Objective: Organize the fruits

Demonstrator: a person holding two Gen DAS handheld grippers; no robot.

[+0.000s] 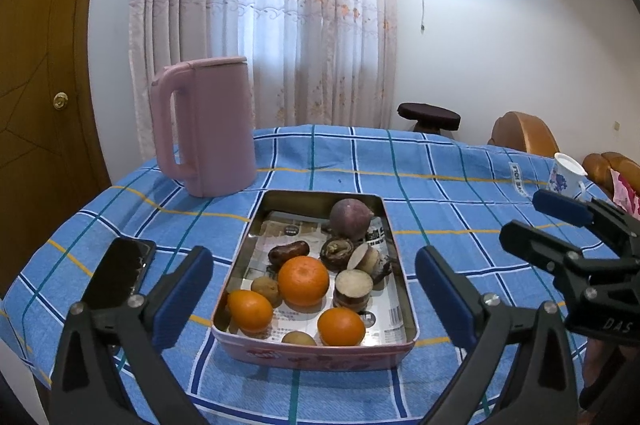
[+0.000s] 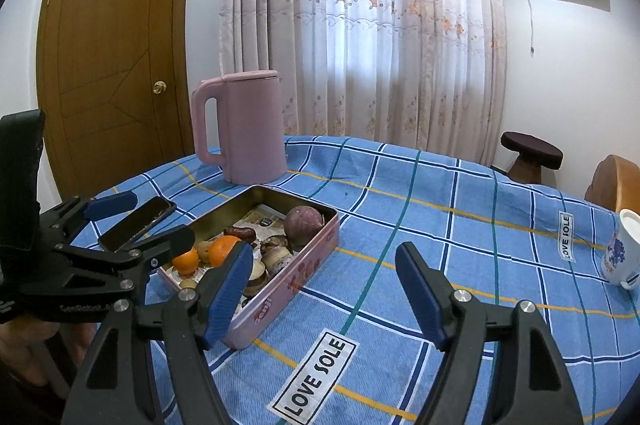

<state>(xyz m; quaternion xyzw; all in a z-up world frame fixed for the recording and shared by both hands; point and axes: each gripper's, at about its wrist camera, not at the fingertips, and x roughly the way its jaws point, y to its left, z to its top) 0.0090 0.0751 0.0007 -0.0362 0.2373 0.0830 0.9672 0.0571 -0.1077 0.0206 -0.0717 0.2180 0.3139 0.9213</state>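
In the tin (image 1: 400, 245), glossy oranges (image 1: 303, 280).

oranges (image 1: 303, 280), kiwis (image 1: 267, 289) inside pink tin (image 1: 320, 357)

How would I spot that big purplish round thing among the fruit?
Find the pink kettle on the blue checked cloth; just in front sits a metal tin. In its far right corner lies the purple fruit, the largest and only purplish piece, unlike the oranges.
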